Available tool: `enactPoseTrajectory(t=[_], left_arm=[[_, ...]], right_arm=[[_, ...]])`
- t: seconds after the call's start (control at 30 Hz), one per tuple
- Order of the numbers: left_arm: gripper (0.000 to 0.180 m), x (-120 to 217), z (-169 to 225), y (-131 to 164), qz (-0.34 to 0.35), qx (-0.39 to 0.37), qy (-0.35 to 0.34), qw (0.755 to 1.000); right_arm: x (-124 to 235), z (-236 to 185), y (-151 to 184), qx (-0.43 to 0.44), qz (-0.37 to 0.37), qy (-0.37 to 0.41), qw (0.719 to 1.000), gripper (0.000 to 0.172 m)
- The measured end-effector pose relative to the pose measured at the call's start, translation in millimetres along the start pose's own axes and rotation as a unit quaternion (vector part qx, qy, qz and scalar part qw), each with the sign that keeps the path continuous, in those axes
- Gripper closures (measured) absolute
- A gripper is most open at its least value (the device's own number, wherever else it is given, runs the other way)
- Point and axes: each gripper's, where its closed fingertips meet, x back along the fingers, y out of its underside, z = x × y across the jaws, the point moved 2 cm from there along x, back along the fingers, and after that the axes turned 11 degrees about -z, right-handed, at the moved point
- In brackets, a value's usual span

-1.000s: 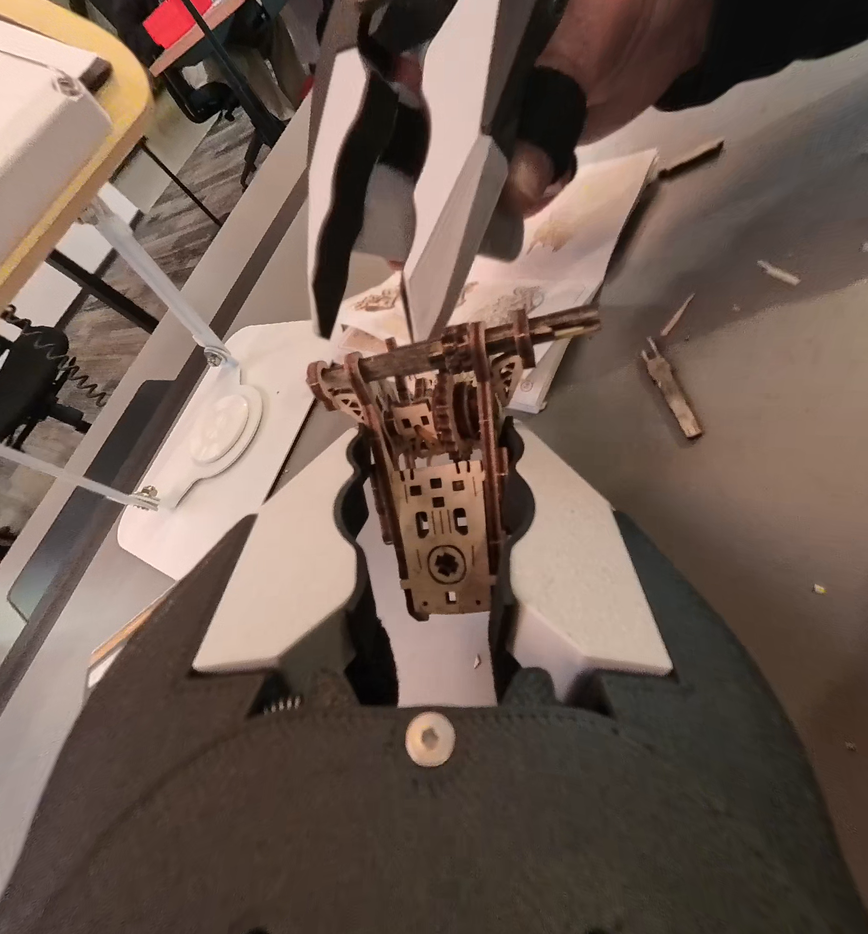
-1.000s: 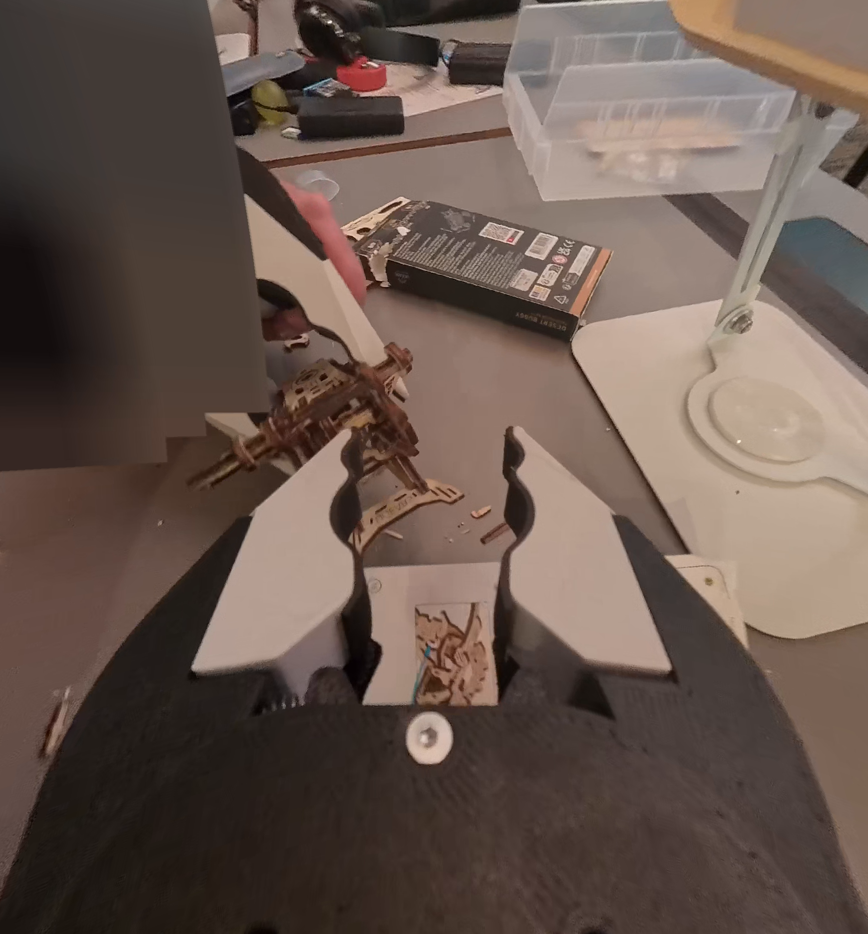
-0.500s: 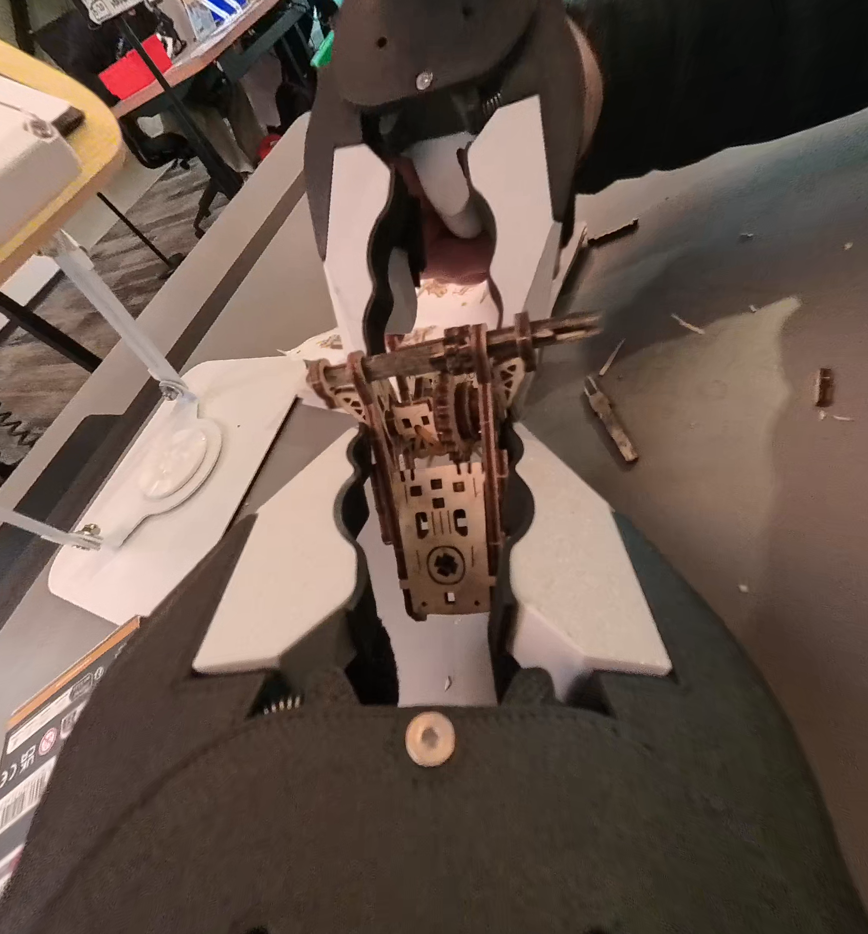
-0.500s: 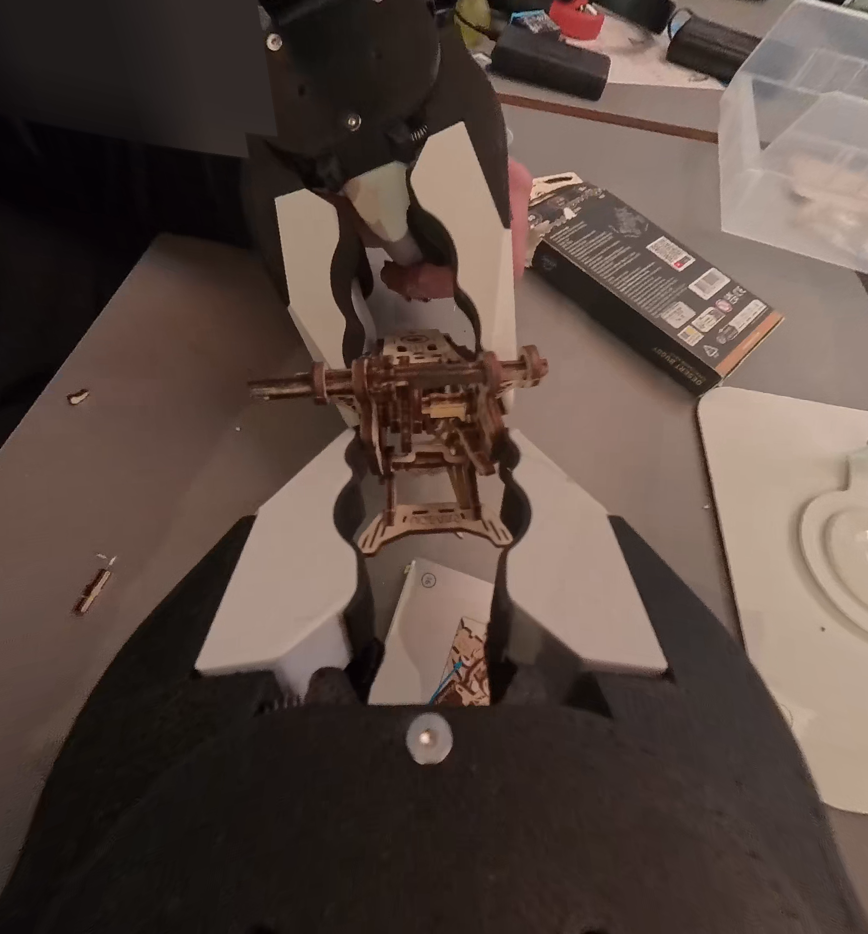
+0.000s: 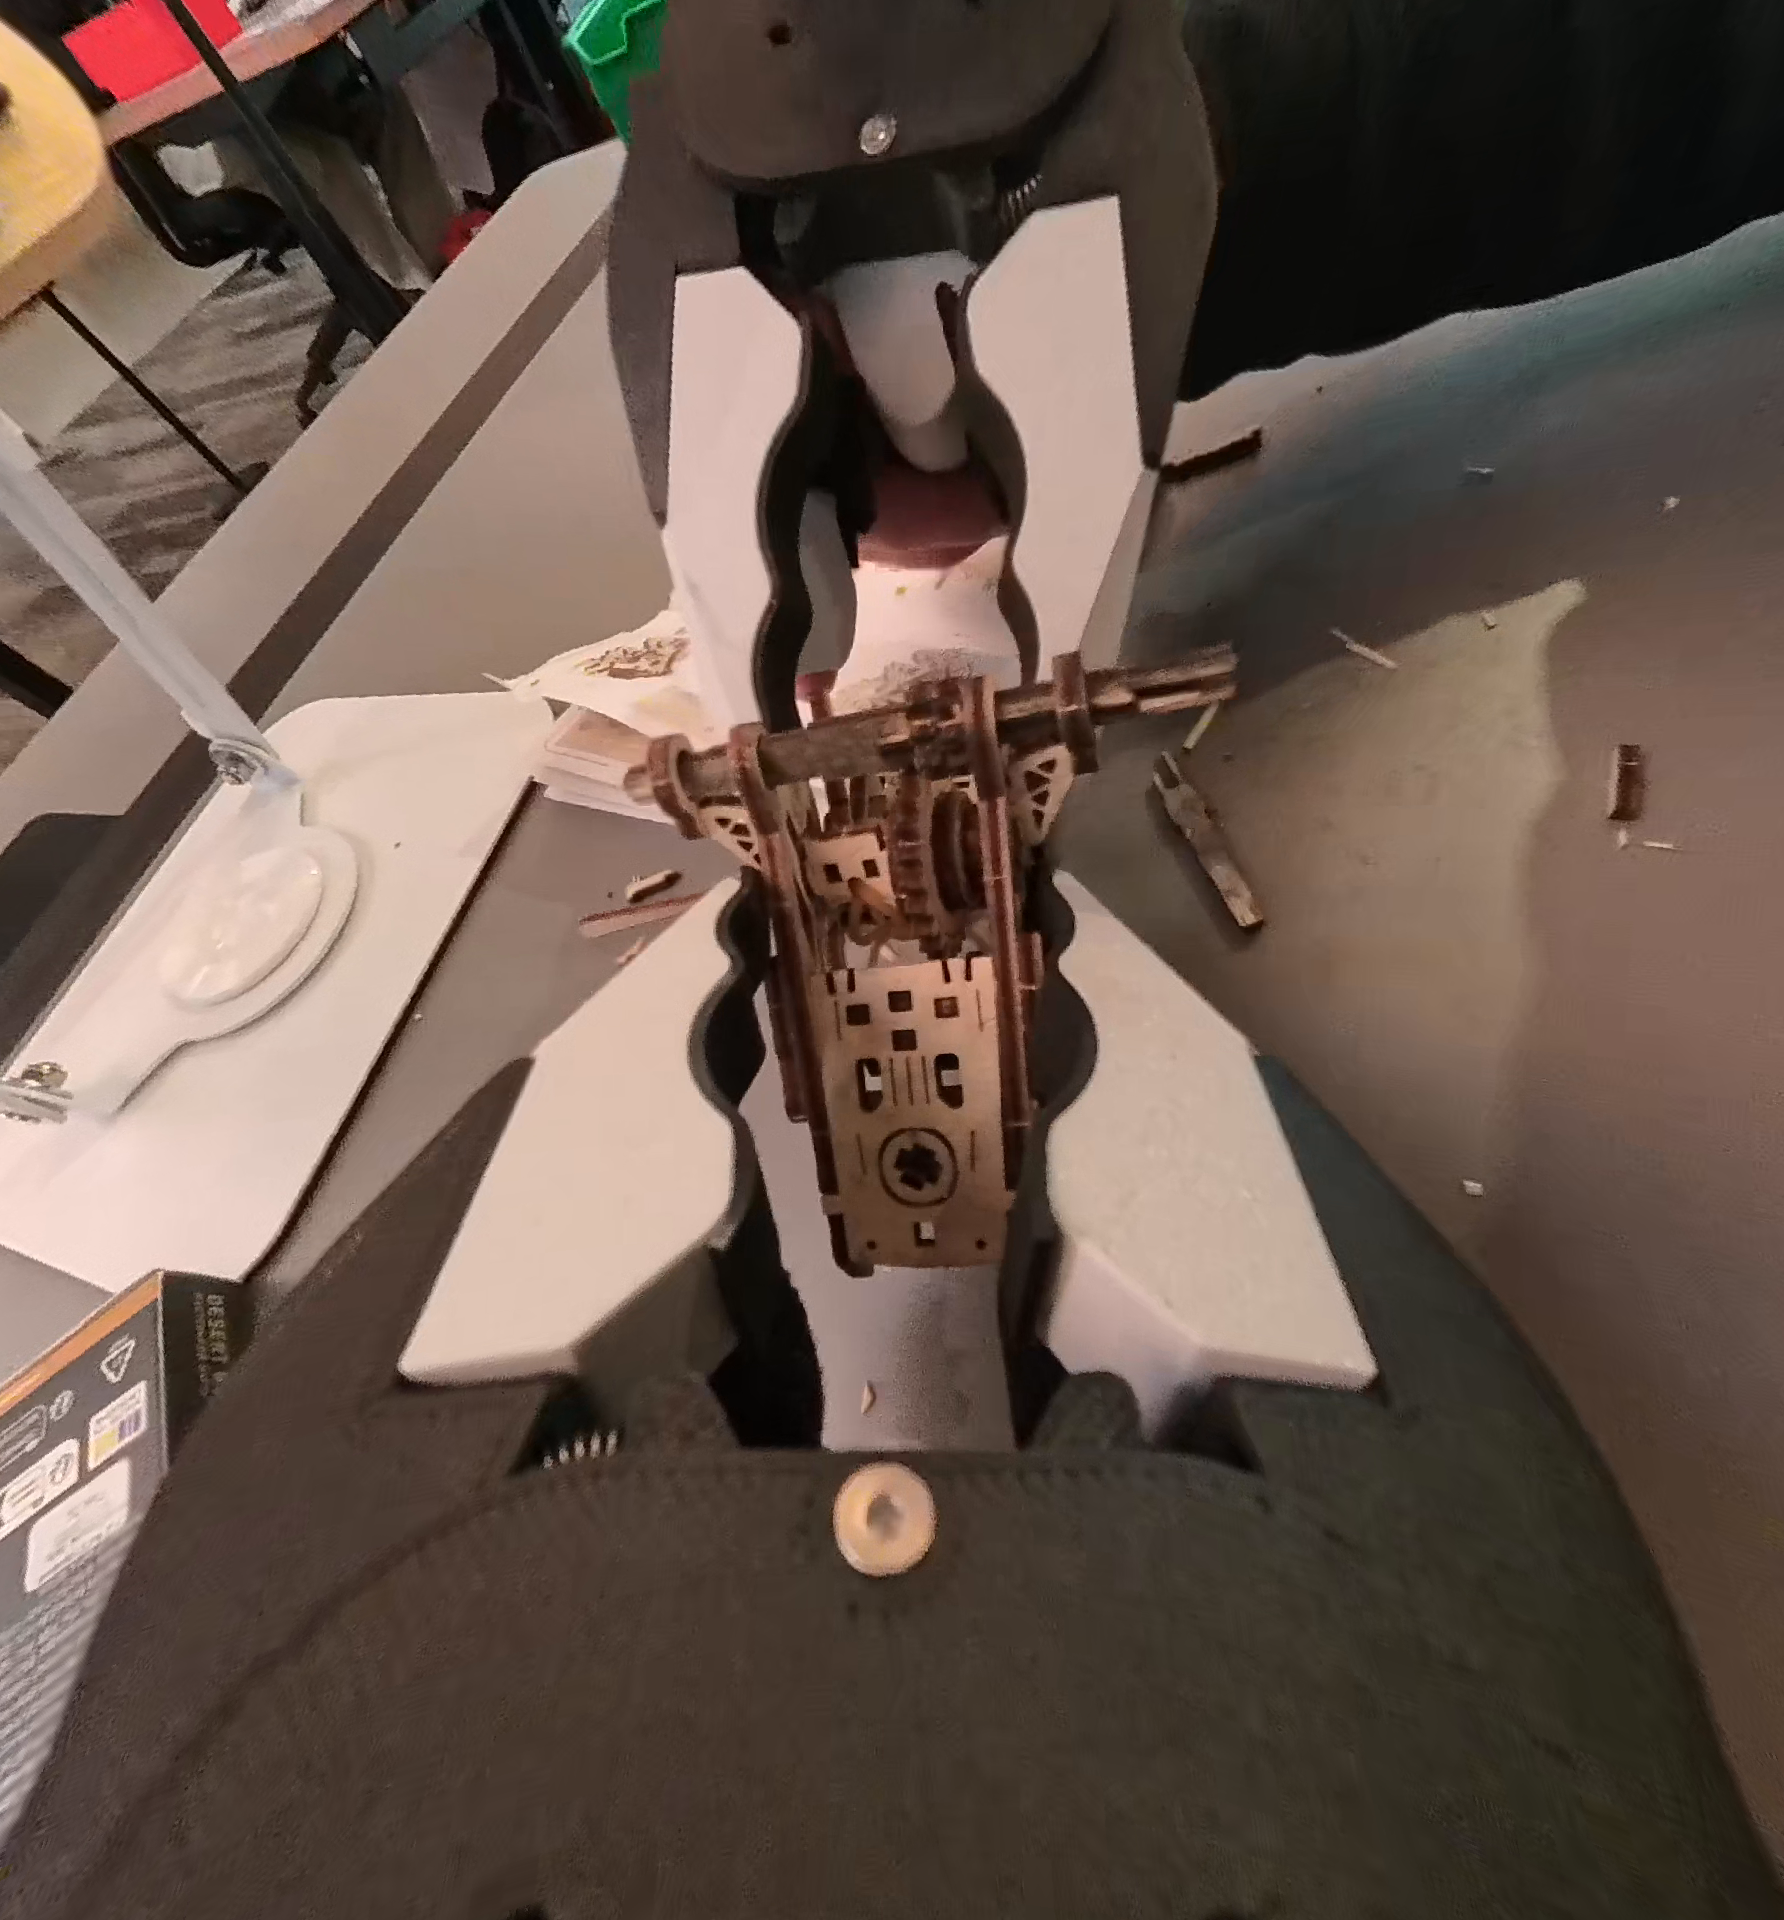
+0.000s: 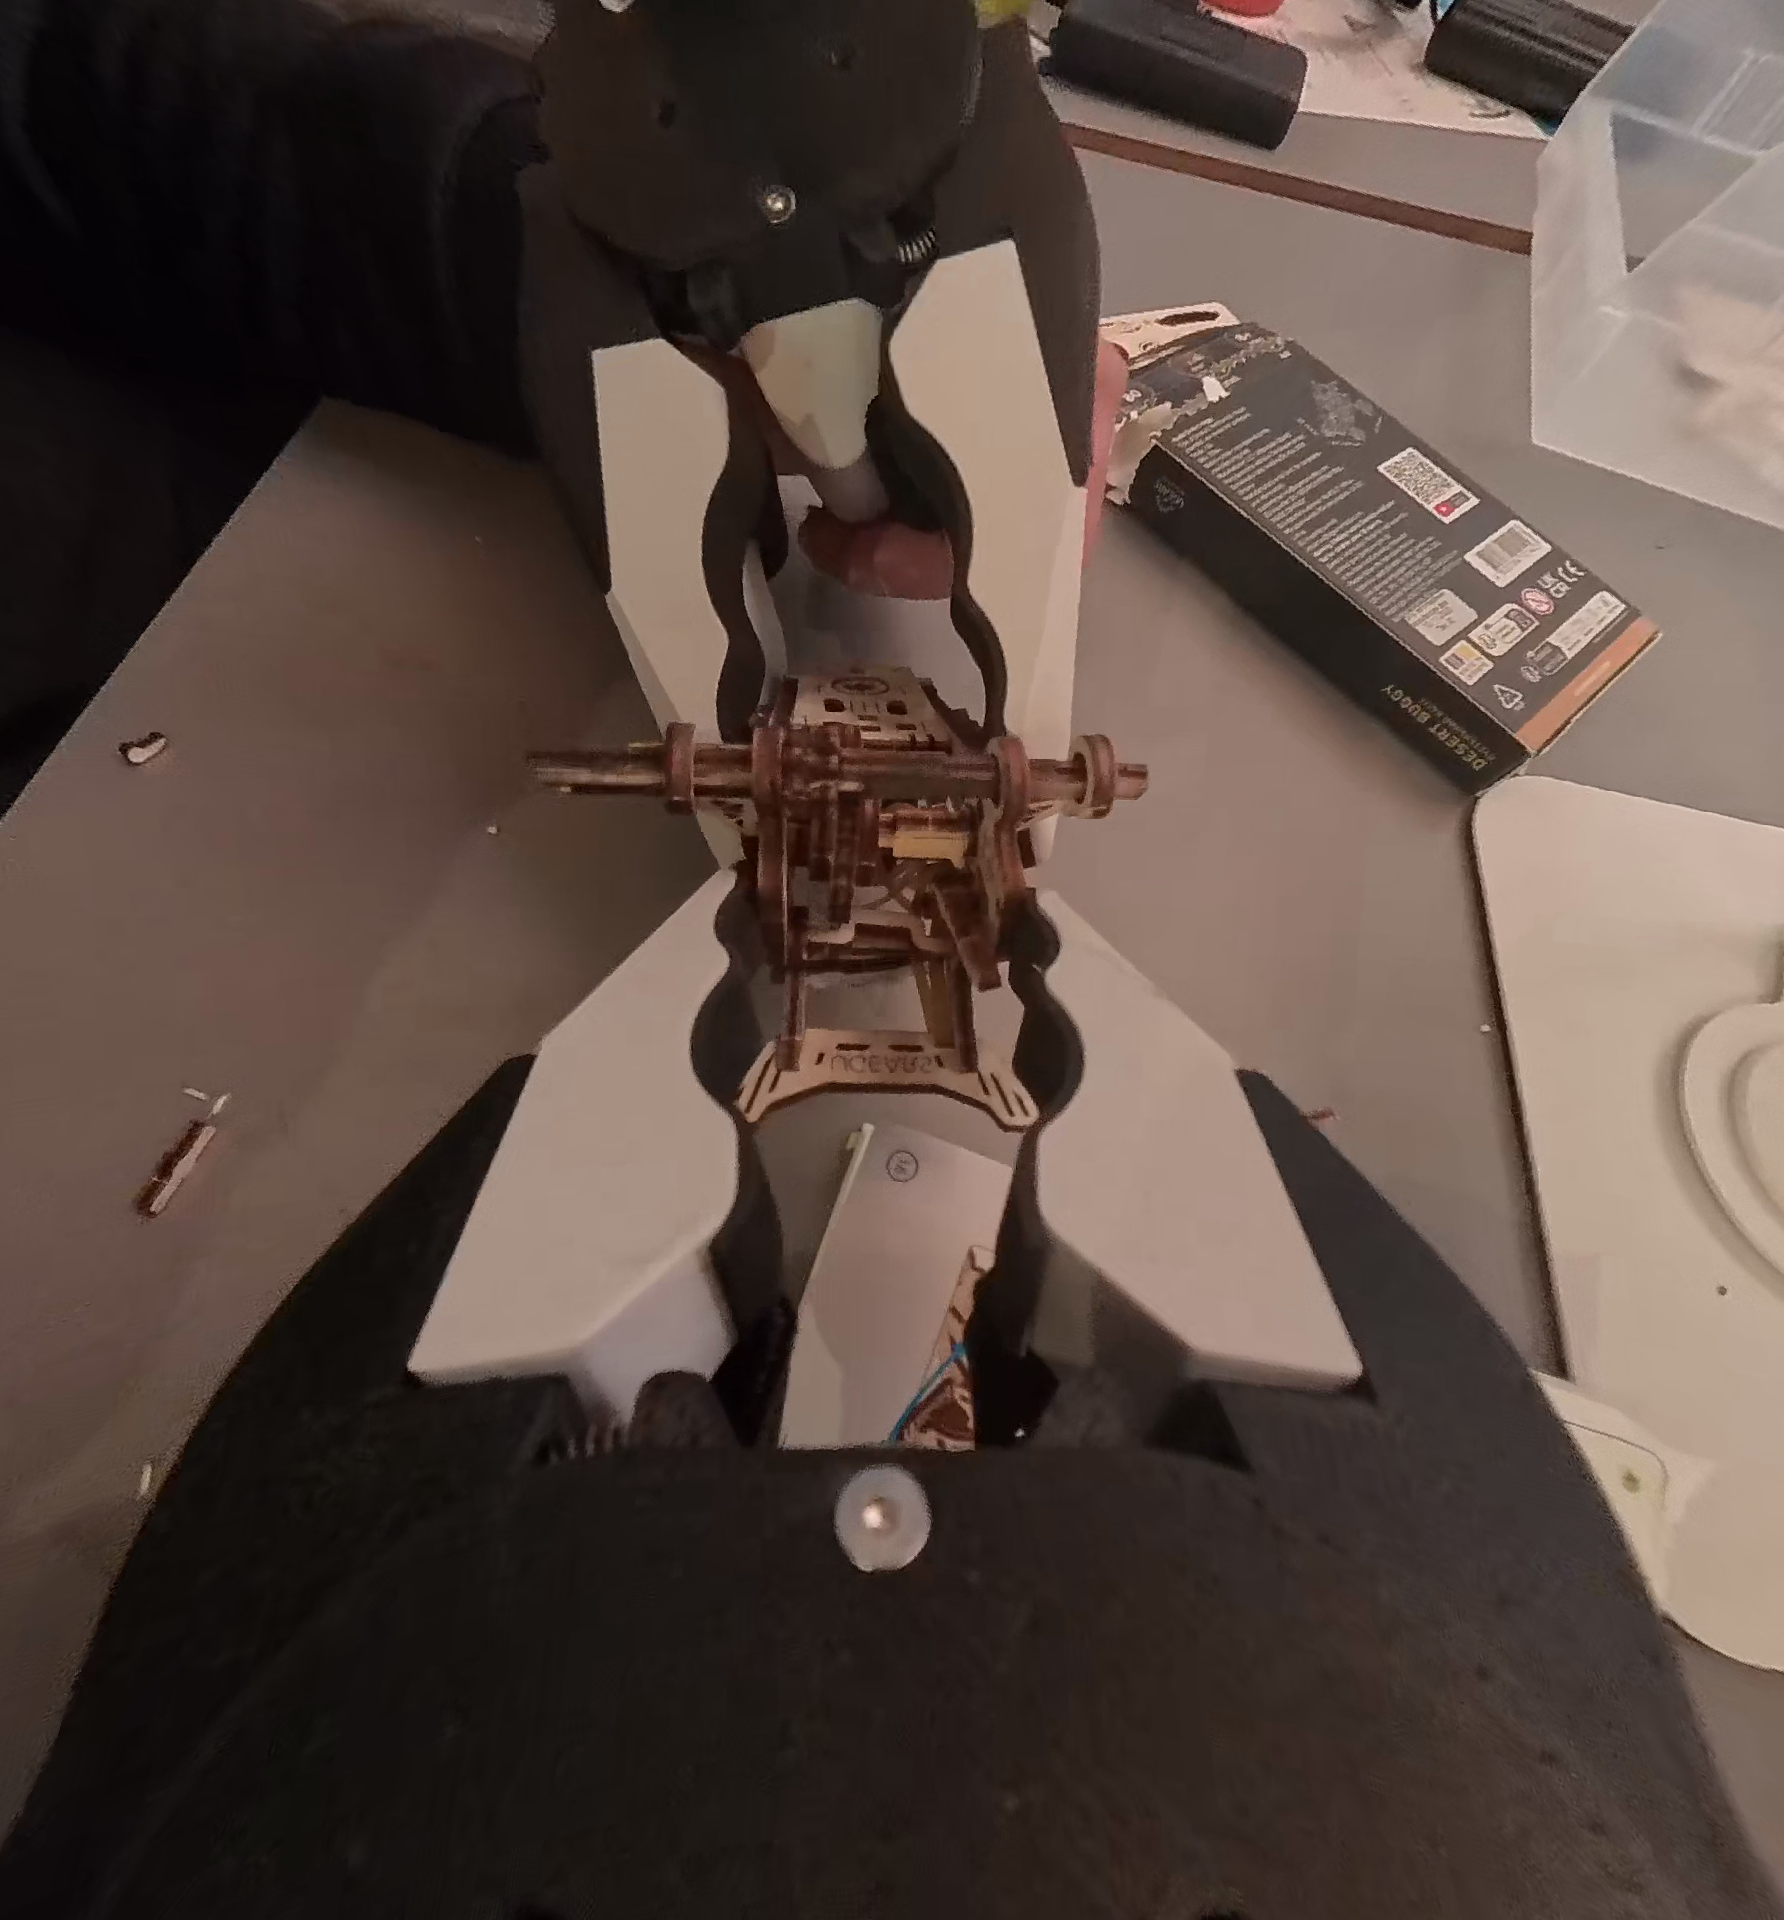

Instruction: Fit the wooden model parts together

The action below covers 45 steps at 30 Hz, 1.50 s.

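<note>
Grippers are facing each other, left gripper (image 5: 893, 914) and right gripper (image 6: 883, 935) both clamping wooden model (image 5: 909, 997) from six and twelve o'clock.

Dim, warm indoor light throughout. In the left wrist view a broad dark shadow crosses the grey table (image 5: 1490, 935), with one lit patch at right. White gripper fingers (image 5: 597, 1174) are the brightest surfaces, without harsh glare. Wide-angle distortion bows table edges outward and stretches the near black housings. The wooden model (image 6: 867, 831) is slightly soft with motion blur; the clear plastic box (image 6: 1698, 260) and far background are out of focus.
</note>
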Motion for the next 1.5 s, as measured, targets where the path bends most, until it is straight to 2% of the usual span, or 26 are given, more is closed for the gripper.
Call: enactPoseTrajectory(t=[0.1, 0.23, 0.33, 0.47, 0.87, 1.33, 1.4, 1.5], left_arm=[[0.133, 0.6, 0.3, -0.1, 0.008, 0.001, 0.005, 1.0], [0.132, 1.4, -3.9, -2.8, 0.013, -0.015, -0.023, 1.0], [0.132, -2.3, -0.7, -1.0, 0.0, -0.035, -0.029, 0.999], [0.132, -1.3, -0.3, -2.1, -0.003, -0.043, -0.039, 0.998], [0.133, -10.3, 7.8, 3.2, -0.031, -0.045, -0.021, 0.998], [0.136, -9.8, 8.3, -0.7, -0.024, -0.034, -0.013, 0.999], [0.135, -11.6, 7.0, 0.4, -0.032, -0.052, -0.031, 0.998], [0.131, -7.1, 0.9, -3.9, -0.001, -0.055, -0.061, 0.997]], right_arm=[[0.1, -0.5, -0.8, -0.002, 0.005, 0.002, 1.0, 0.127], [3.3, 4.0, -4.0, -0.007, 0.008, 0.011, 1.0, 0.125], [0.5, 1.9, -3.5, 0.01, 0.004, 0.02, 1.0, 0.115], [1.7, 1.1, -3.5, 0.011, 0.011, 0.024, 1.0, 0.124], [-3.1, -5.7, 7.8, 0.017, 0.006, 0.021, 1.0, 0.128], [0.5, -6.0, 7.2, 0.019, 0.006, 0.024, 1.0, 0.13], [0.4, -4.6, 8.5, 0.023, 0.002, 0.031, 0.999, 0.131], [5.2, -1.6, 2.0, 0.047, 0.016, 0.067, 0.997, 0.126]])
